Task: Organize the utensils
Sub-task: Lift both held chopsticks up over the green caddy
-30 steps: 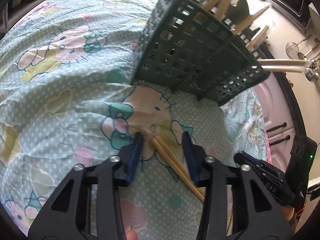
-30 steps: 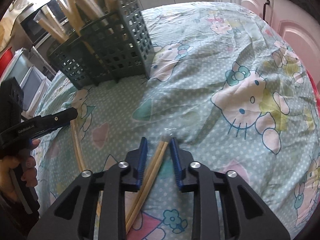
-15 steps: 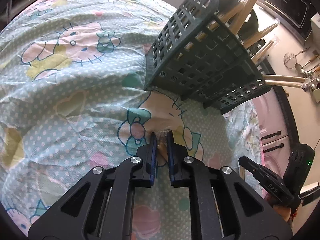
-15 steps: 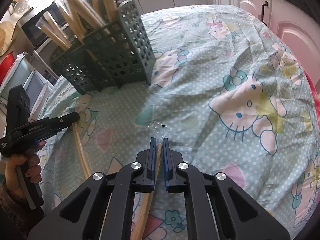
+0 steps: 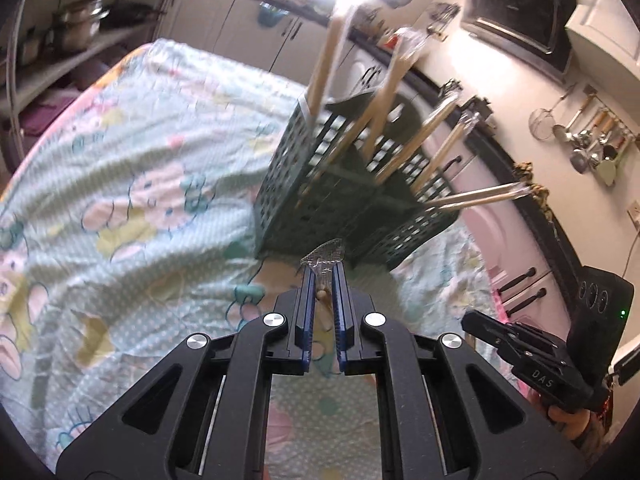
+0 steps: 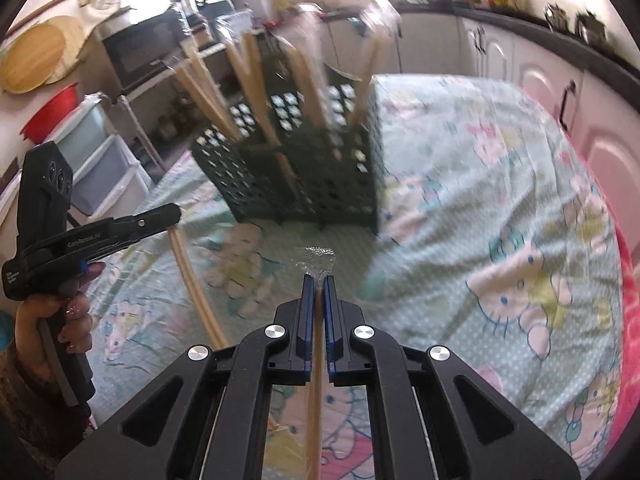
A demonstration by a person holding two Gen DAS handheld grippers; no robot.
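Since both grippers, left gripper [image 5: 323,276] and right gripper [image 6: 319,285], are clenching wrapped chopsticks [image 6: 316,360] by the tips, they're probably risking slipping before reaching the green basket [image 5: 340,200].

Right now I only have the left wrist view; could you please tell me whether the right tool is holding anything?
Observer: Yes, the right tool is shut on a wrapped chopstick pair.
Operator: How does my own pair hang?
Observer: The left chopsticks slant down from the left tool; their lower end is hidden.
Operator: What is beyond the holder?
Observer: Past the green holder stand plastic drawers.
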